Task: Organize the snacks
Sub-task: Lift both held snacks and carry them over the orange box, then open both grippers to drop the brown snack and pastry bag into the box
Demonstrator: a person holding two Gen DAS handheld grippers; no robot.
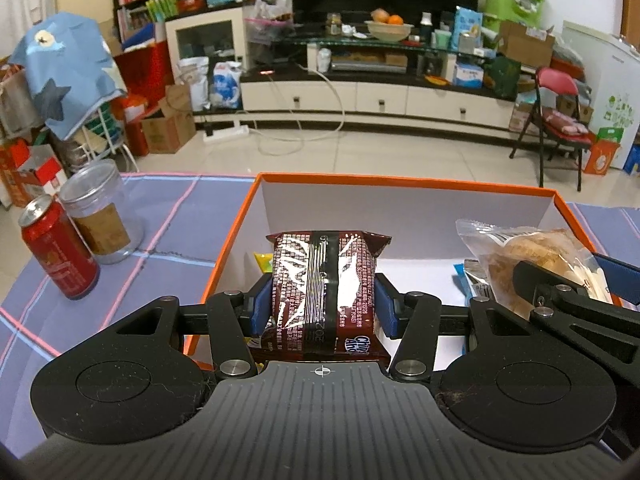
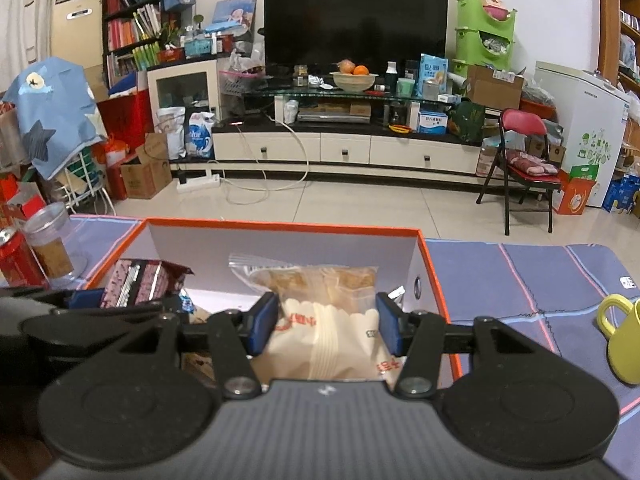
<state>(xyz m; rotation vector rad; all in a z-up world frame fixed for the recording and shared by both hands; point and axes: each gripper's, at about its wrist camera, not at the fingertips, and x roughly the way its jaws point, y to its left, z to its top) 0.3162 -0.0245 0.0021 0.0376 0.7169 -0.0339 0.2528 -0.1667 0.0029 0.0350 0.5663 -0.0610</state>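
Left jaws: your left gripper (image 1: 322,300) is clamped on a dark brown cookie packet (image 1: 325,288); both blue pads press on its sides.
Brown packet: you hold it upright over the left half of the orange box (image 1: 228,256), with its top edge toward the far wall of the box.
Right jaws: your right gripper (image 2: 326,326) is clamped on a clear pastry bag (image 2: 320,320), with one blue pad on each side of it.
Pastry bag: you hold it over the right half of the same box, just beside the brown packet but apart from it.
Box floor: a yellow wrapper (image 1: 263,261) and a blue wrapper (image 1: 472,276) lie inside, partly hidden under the packets you hold.
Box place: it stands in the middle of the bench (image 1: 176,232), on a purple checked cloth.
Left edge of bench: a red can (image 1: 58,248) stands touching a clear jar (image 1: 100,216).
Right edge of bench: a yellow mug (image 2: 622,338) stands well apart from the box.
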